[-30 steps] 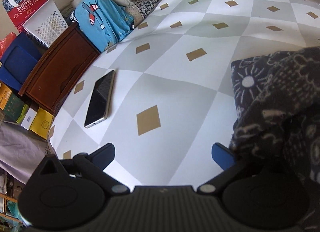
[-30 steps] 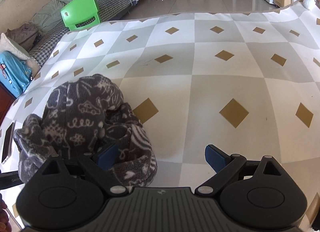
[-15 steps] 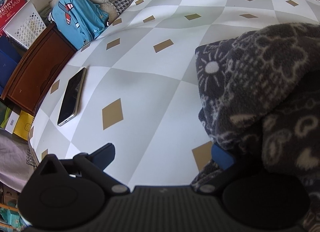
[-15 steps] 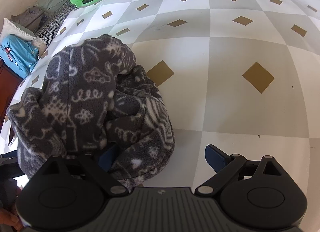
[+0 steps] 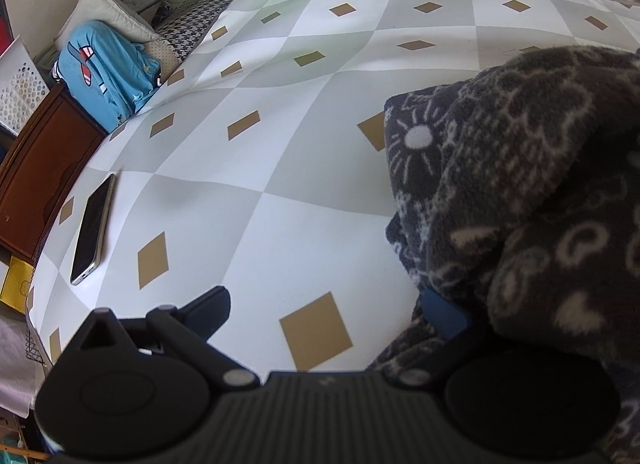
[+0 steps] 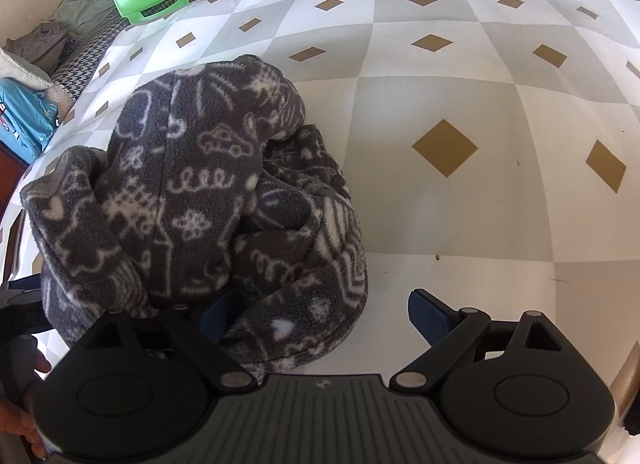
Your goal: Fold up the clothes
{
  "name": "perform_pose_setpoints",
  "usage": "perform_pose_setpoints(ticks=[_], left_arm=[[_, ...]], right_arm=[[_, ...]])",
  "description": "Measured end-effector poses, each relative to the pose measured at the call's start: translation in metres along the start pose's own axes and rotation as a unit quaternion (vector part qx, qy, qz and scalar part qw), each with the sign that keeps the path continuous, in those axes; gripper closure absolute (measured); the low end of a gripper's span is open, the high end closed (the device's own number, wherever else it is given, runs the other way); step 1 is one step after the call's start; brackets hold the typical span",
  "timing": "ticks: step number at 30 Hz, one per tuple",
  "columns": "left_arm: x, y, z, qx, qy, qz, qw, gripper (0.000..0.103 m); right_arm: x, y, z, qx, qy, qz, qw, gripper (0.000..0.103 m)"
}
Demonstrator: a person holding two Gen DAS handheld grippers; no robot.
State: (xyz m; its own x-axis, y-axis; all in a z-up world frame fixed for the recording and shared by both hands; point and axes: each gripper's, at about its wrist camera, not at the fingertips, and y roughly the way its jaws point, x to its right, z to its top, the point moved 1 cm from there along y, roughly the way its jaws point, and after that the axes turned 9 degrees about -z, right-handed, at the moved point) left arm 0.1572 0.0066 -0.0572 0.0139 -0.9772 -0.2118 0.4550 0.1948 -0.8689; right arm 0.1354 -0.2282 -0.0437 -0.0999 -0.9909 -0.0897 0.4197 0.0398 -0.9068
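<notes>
A slim dark smartphone (image 5: 93, 230) lies near the left edge of a table spread with a grey-and-white checked cloth dotted with tan diamonds (image 5: 280, 184). Right of it, the left gripper (image 5: 326, 310) stands wide apart, its right finger tucked under a crumpled dark grey fleece garment with pale doodle prints (image 6: 208, 200), heaped on the cloth. Farther right, the right gripper (image 6: 322, 314) is closing, its left finger buried in the fleece, the other over bare cloth.
</notes>
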Motion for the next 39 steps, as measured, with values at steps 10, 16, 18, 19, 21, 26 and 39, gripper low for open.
perform_pose_setpoints(ticks=[10,16,18,19,21,26,39], left_arm=[[0.048,-0.006,0.015,0.030,0.027,-0.040,0.9984,0.001],[0.049,-0.015,0.018,0.035,0.026,-0.045,0.9980,0.000],[0.042,-0.021,0.017,0.039,0.018,-0.052,0.9977,0.000],[0.039,-0.026,0.016,0.044,0.016,-0.055,0.9974,0.000],[0.034,-0.037,0.014,0.057,0.015,-0.060,0.9965,0.000],[0.023,-0.075,0.005,0.099,0.015,-0.095,0.9905,0.000],[0.065,-0.125,-0.049,0.153,0.114,-0.167,0.9672,0.000]], right_arm=[[0.035,-0.017,-0.009,0.003,0.012,-0.012,1.000,0.014],[0.045,-0.021,-0.010,-0.003,0.006,0.007,1.000,0.014],[0.048,-0.024,-0.008,-0.003,0.009,0.014,1.000,0.014],[0.050,-0.026,-0.008,-0.001,0.010,0.015,1.000,0.014],[0.055,-0.030,-0.007,0.005,0.014,0.017,1.000,0.014],[0.076,-0.045,-0.004,0.027,0.046,0.012,0.999,0.014],[0.124,-0.031,-0.011,0.011,0.094,-0.089,0.992,0.014]])
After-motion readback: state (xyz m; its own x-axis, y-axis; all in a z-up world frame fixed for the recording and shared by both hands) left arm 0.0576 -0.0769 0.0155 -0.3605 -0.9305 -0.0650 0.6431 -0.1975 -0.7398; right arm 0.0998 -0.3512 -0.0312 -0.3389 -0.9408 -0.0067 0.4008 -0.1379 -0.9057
